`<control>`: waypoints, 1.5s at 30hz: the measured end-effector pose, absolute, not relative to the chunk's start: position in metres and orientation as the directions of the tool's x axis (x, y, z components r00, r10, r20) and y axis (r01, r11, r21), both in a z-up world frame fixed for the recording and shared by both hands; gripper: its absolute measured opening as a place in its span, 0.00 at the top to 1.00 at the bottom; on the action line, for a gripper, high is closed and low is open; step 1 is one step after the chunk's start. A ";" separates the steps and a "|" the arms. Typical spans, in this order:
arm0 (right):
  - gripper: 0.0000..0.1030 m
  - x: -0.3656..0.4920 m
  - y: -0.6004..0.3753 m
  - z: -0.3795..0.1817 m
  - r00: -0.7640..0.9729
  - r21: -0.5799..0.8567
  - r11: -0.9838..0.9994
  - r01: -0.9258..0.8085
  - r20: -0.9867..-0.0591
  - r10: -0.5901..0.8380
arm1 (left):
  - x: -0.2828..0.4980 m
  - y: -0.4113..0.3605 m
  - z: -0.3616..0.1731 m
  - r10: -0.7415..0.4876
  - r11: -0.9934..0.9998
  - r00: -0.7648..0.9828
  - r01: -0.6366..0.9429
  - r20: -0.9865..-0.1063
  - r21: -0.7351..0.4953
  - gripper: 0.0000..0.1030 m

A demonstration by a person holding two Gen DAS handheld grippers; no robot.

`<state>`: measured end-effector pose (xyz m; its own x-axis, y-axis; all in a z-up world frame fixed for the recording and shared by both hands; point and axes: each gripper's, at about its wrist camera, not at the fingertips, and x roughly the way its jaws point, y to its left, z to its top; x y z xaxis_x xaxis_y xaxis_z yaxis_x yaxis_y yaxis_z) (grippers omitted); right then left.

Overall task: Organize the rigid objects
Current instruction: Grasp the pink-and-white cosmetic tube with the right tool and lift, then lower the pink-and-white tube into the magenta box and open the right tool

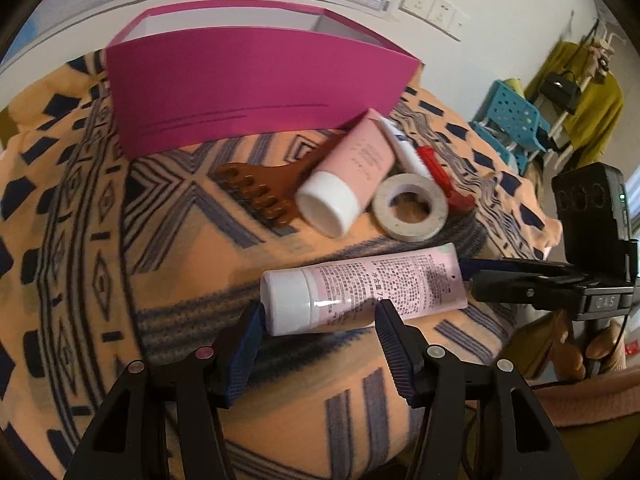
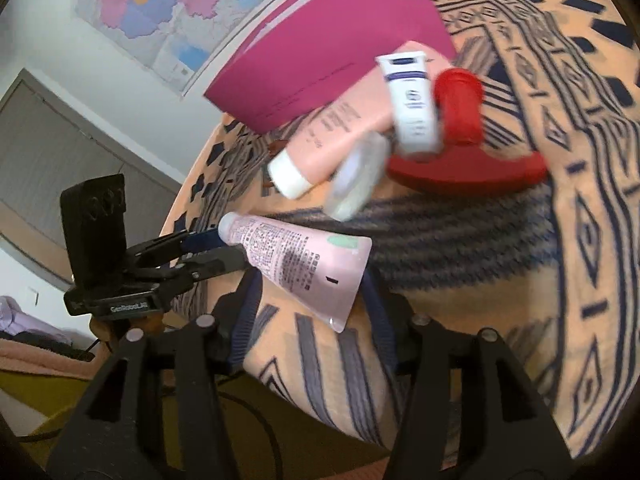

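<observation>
A pale pink tube with a white cap [image 1: 360, 288] lies on the patterned cloth [image 1: 120, 240]. My left gripper [image 1: 320, 314] is open, its fingers astride the cap end. My right gripper [image 2: 308, 292] is open, astride the tube's flat end [image 2: 312, 264]; it shows at the right in the left wrist view [image 1: 480, 276]. Behind lie a salmon tube [image 1: 352, 168], a small white tube [image 1: 400, 144], a brown comb [image 1: 264, 184], a tape ring [image 1: 410, 206] and a red tool [image 1: 444, 178]. A magenta box [image 1: 256, 84] stands open at the back.
The cloth's edge drops off at the right [image 1: 540, 220]. Beyond it are a blue stool [image 1: 508, 120] and hanging yellow clothes [image 1: 592, 108]. A wall map [image 2: 168, 4] hangs behind the box.
</observation>
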<state>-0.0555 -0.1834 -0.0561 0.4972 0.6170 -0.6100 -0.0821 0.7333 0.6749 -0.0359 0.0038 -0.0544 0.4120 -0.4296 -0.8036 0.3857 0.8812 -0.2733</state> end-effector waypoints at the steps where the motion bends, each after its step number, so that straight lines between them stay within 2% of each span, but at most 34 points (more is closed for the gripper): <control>1: 0.47 -0.053 -0.180 -0.055 0.495 0.672 0.735 -0.091 -0.610 0.619 | -0.036 0.008 -0.055 -0.430 0.883 0.413 0.378 -0.803 -0.278 0.44; 14: 0.47 -0.039 -0.157 -0.042 0.494 0.635 0.750 -0.186 -0.599 0.630 | -0.038 0.031 -0.050 -0.410 0.904 0.452 0.318 -0.792 -0.286 0.42; 17: 0.47 -0.037 -0.152 -0.039 0.487 0.645 0.735 -0.209 -0.583 0.650 | -0.039 0.028 -0.046 -0.484 0.868 0.427 0.346 -0.763 -0.357 0.41; 19: 0.47 -0.034 -0.146 -0.035 0.493 0.620 0.753 -0.222 -0.594 0.635 | -0.040 0.021 -0.040 -0.475 0.871 0.445 0.360 -0.759 -0.334 0.41; 24: 0.53 -0.028 -0.150 -0.041 0.489 0.627 0.751 -0.205 -0.600 0.634 | -0.033 0.020 -0.047 -0.464 0.878 0.431 0.341 -0.774 -0.337 0.43; 33: 0.53 -0.038 -0.165 -0.061 0.460 0.634 0.764 -0.118 -0.647 0.608 | -0.032 0.014 -0.053 -0.455 0.880 0.420 0.349 -0.785 -0.322 0.43; 37: 0.66 -0.044 -0.172 -0.065 0.462 0.638 0.763 -0.102 -0.649 0.604 | -0.031 0.012 -0.053 -0.445 0.882 0.422 0.359 -0.790 -0.305 0.43; 45: 0.69 -0.045 -0.166 -0.053 0.480 0.598 0.790 -0.138 -0.657 0.581 | -0.035 0.009 -0.048 -0.426 0.888 0.441 0.370 -0.790 -0.272 0.43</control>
